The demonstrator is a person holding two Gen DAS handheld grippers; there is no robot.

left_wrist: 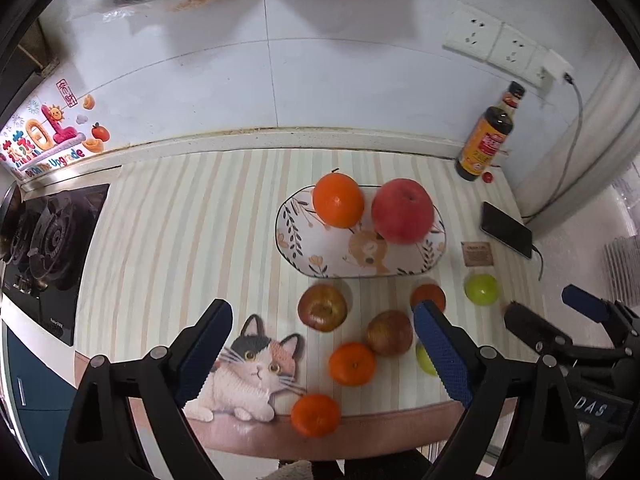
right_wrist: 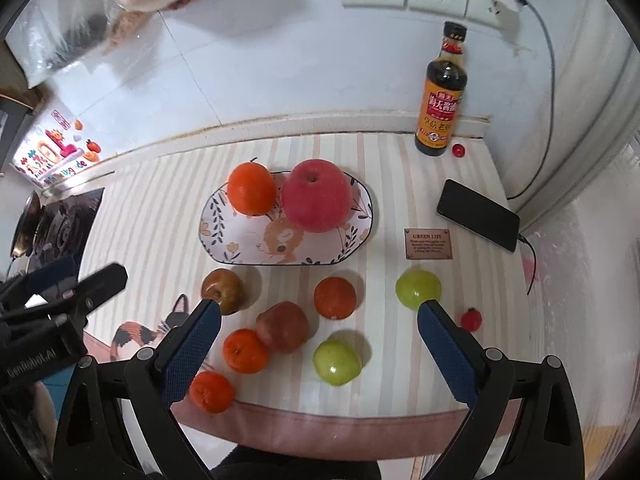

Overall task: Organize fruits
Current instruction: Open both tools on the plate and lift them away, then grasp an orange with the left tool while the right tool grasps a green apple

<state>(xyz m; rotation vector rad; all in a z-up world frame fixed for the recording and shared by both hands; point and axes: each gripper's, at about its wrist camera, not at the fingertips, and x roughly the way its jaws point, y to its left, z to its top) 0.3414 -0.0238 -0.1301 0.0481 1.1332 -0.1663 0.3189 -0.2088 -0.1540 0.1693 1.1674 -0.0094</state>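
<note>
Plate (left_wrist: 304, 236) on striped desk (left_wrist: 180, 240), holding orange (left_wrist: 338, 200) and red apple (left_wrist: 402, 211); left tongs (left_wrist: 322, 354) wide open, empty, above loose fruit. Right view: right tongs (right_wrist: 320, 342) open, empty, over green fruit (right_wrist: 337, 362), tangerines, small apples near plate (right_wrist: 224, 240).

A striped mat (right_wrist: 152, 216) covers the worktop (right_wrist: 240, 130), carrying a plate (right_wrist: 224, 240), loose fruit (right_wrist: 336, 362), phone (right_wrist: 478, 214) and bottle (right_wrist: 440, 96).

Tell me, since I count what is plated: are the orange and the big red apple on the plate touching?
Cannot tell. In the right wrist view the orange and the red apple meet at their outlines; the left wrist view shows a narrow gap between them.
</note>
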